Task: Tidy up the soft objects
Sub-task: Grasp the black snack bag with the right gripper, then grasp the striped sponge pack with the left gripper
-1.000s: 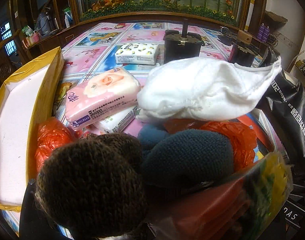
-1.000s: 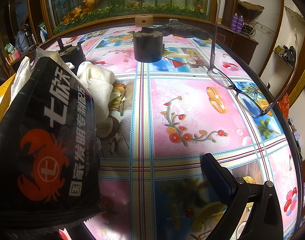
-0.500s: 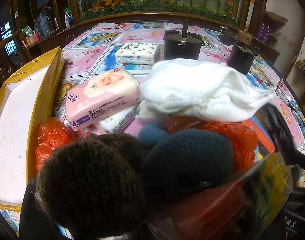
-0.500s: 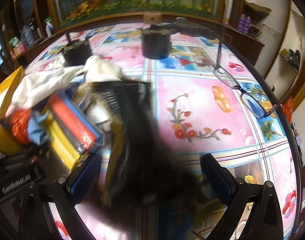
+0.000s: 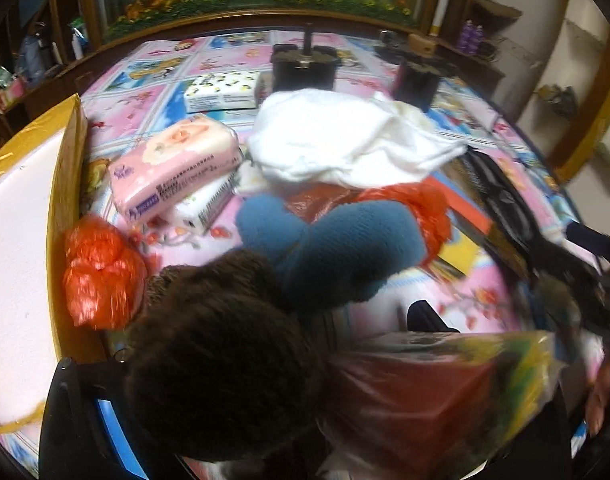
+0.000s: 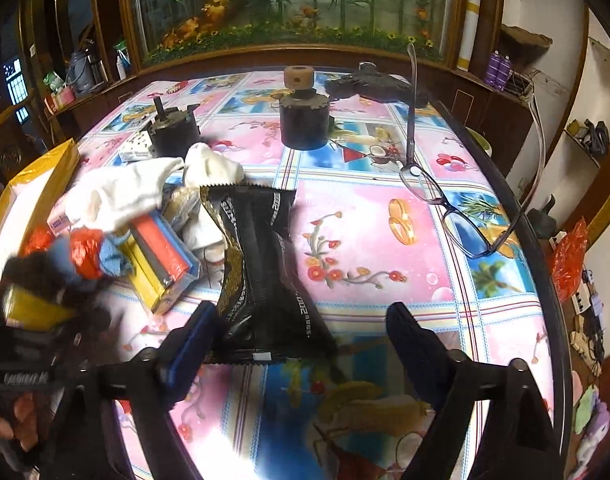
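Note:
My left gripper (image 5: 251,368) is shut on a brown knit item (image 5: 221,360); a plastic-wrapped red and yellow pack (image 5: 437,392) is bunched against its right finger. A blue knit item (image 5: 345,248) lies just ahead on the table, with a white cloth (image 5: 345,140) beyond it. In the right wrist view a black snack bag (image 6: 265,264) lies flat on the flowered tablecloth. The jaws of my right gripper (image 6: 301,328) are closing, with the bag's near end between them. The right pad is clear of the bag.
A yellow-rimmed box (image 5: 65,184) with a white lining stands at the left. A crumpled orange bag (image 5: 101,268) and pink tissue packs (image 5: 177,164) lie beside it. Two black cylinders (image 6: 304,124) stand at the back. Spectacles (image 6: 445,204) rest at the right.
The black bag dropped from the right gripper onto the table, and that gripper rose. The left gripper drew back with the brown knit item, leaving the blue one on the table.

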